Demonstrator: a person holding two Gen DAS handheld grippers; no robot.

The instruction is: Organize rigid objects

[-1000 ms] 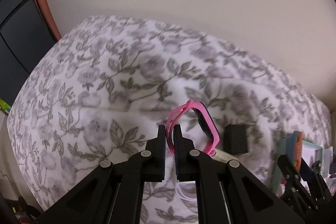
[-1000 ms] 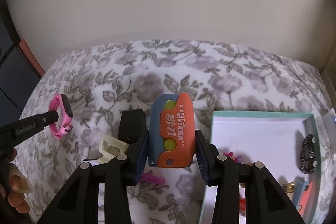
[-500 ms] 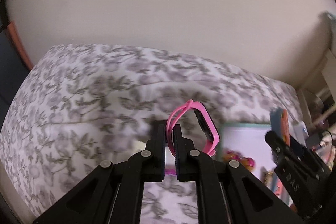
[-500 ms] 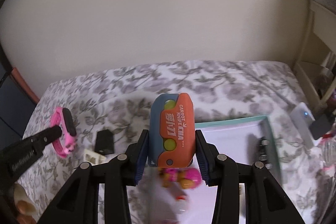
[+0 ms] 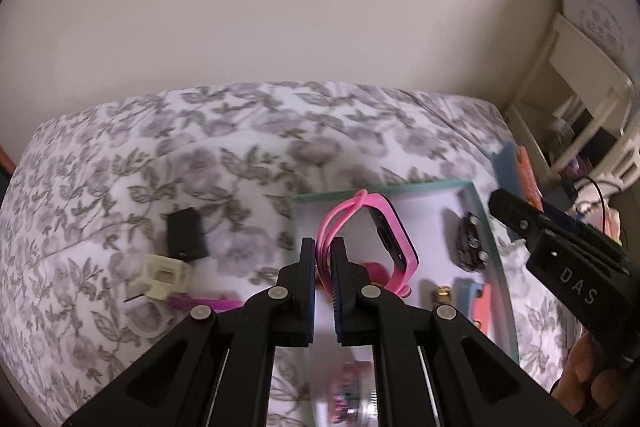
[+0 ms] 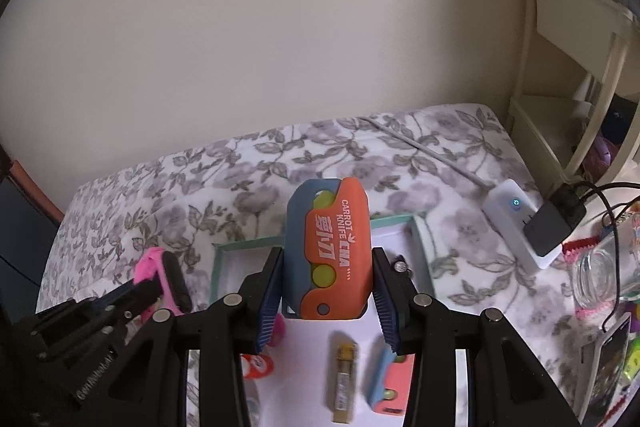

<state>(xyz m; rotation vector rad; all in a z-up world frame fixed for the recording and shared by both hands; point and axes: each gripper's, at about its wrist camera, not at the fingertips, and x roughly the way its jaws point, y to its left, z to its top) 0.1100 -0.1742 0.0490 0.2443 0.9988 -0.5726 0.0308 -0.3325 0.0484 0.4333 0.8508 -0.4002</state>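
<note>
My left gripper [image 5: 322,247] is shut on the strap of a pink wristband watch [image 5: 394,239], which hangs over the white tray with a teal rim [image 5: 384,189]. The same watch [image 6: 160,279] appears at lower left in the right wrist view. My right gripper [image 6: 326,275] is shut on an orange and blue carrot knife toy [image 6: 326,255], held upright above the tray [image 6: 394,221]. In the left wrist view that toy [image 5: 518,175] and the right gripper [image 5: 520,215] show at the right edge.
In the tray lie a small black toy car [image 5: 470,243], a second orange-blue toy [image 6: 390,383], a brass tube [image 6: 344,379] and pink pieces. On the floral bedspread left of it sit a black block [image 5: 186,233], a cream clip [image 5: 164,275] and a purple strip. A white charger [image 6: 516,223], jar [image 6: 600,275] and shelf stand right.
Both grippers swung right across the bed with their objects. The tray has come under them, and the black block and cream clip now lie off to the left.
</note>
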